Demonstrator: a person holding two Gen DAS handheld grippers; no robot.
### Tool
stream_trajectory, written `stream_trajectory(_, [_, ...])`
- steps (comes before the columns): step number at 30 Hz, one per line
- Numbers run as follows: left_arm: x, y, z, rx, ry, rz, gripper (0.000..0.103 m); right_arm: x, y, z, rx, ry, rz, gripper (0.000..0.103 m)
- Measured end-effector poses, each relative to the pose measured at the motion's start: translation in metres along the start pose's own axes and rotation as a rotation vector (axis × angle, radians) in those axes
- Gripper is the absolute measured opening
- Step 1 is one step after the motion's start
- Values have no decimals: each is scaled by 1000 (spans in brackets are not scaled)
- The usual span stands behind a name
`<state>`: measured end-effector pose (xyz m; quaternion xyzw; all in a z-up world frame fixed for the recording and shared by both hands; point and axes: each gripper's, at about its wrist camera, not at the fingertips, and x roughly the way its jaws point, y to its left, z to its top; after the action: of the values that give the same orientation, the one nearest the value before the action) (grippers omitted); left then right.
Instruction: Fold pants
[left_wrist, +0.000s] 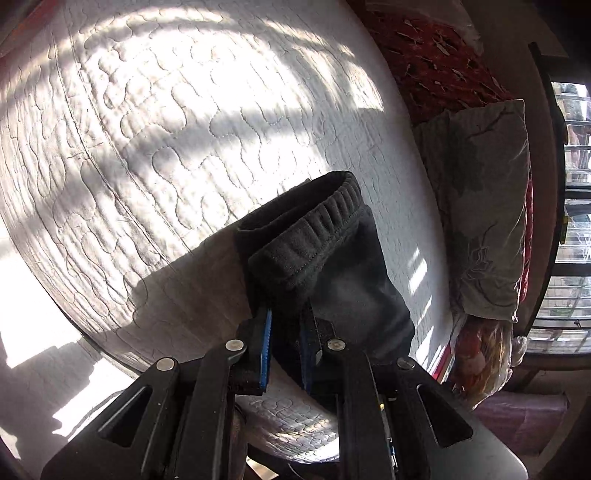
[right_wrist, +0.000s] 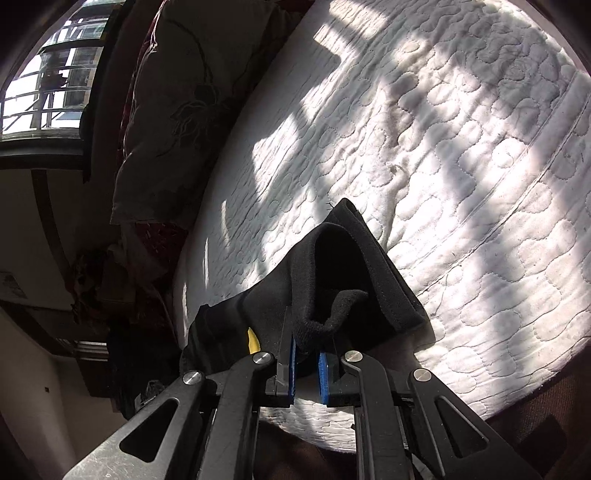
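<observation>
The black pants (left_wrist: 332, 258) hang from both grippers above a white quilted mattress (left_wrist: 166, 129). My left gripper (left_wrist: 286, 325) is shut on the elastic waistband, whose ribbed edge sticks out past the blue pads. In the right wrist view my right gripper (right_wrist: 308, 350) is shut on a hemmed edge of the pants (right_wrist: 354, 266). The fabric folds over in front of the fingers and drapes down to the left. A small yellow tag (right_wrist: 253, 339) shows on the cloth. The rest of the pants is hidden below the grippers.
A grey flowered pillow (left_wrist: 487, 206) and a red patterned blanket (left_wrist: 436, 62) lie along the mattress's side; the pillow also shows in the right wrist view (right_wrist: 177, 96). A barred window (right_wrist: 48, 77) is beyond. The mattress (right_wrist: 443, 147) is streaked with sun and shadow.
</observation>
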<state>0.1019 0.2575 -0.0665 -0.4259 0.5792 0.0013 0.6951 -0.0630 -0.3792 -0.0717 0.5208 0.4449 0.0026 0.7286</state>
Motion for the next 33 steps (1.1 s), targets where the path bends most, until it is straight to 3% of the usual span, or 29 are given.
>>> stream_trajectory(3, [13,18,0,-69,55,-36,10,5,-12,-5,-5,19,-68,13])
stream_trajectory(5, [11,16,-4,-48,48,-34,14,8,-18,-7,20,23,-66,16])
stream_trajectory(9, [-5,11,-17,21,-7,16,32,-1,-16,-6,4,32,-70,38])
stream_trajectory(12, [-10,6,-32,30,-8,-17,36,-20,-13,-4,-29,-12,-78,43])
stream_trajectory(15, [2,-9,-53,67,46,-50,36,-37,-13,3,-30,-70,-79,49])
stream_trajectory(24, [75,-84,-115,218,278,-64,36,-2,4,22,-59,-17,-74,50])
stream_trajectory(33, [104,-104,-129,224,301,-9,36,10,9,22,-78,24,-78,50])
